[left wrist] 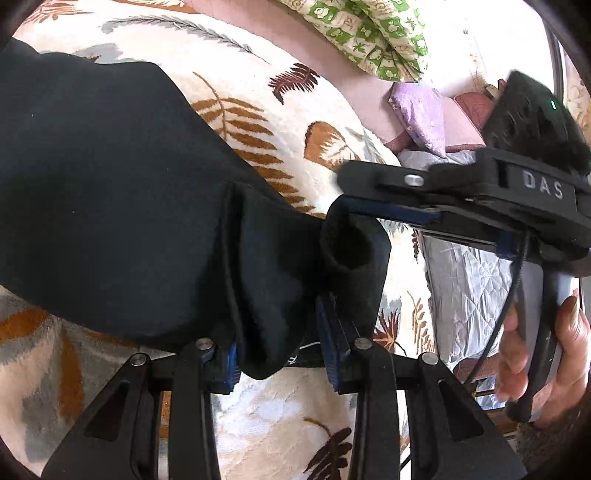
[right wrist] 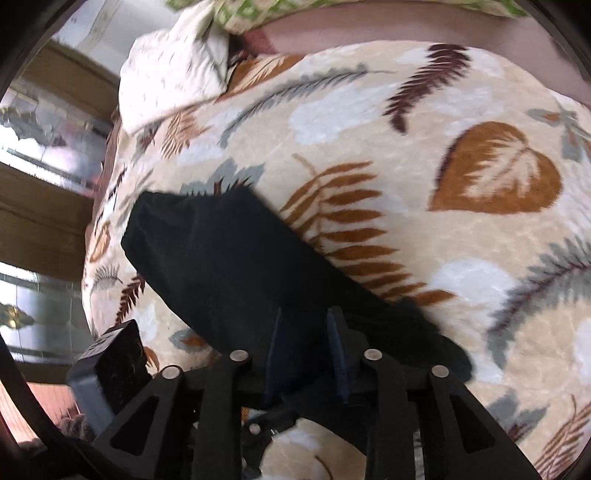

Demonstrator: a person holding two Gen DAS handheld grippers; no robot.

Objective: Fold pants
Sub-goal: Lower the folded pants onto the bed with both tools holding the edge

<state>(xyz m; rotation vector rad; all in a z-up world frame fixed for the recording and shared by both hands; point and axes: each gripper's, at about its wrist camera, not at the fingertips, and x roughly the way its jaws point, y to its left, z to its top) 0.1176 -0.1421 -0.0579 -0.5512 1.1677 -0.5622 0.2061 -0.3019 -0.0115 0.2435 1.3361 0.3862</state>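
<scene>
Black pants (left wrist: 110, 184) lie on a cream blanket with a leaf print (left wrist: 280, 122). One end is bunched up between the blue pads of my left gripper (left wrist: 280, 354), which is shut on that thick fold. My right gripper (left wrist: 341, 192) comes in from the right, its tips at a rolled edge of the same cloth. In the right wrist view the pants (right wrist: 229, 258) stretch away to the upper left over the blanket (right wrist: 369, 129). The right gripper (right wrist: 306, 350) stands open there. Dark cloth lies loose between its pads, which do not press on it.
A person's hand (left wrist: 569, 332) holds the right tool's handle. A green patterned cloth (left wrist: 369, 33) and a purple cloth (left wrist: 421, 114) lie at the far side. A grey quilted cover (left wrist: 469, 280) is beyond the blanket's edge. A white pillow (right wrist: 173, 74) and wooden frames (right wrist: 37, 221) are at the left.
</scene>
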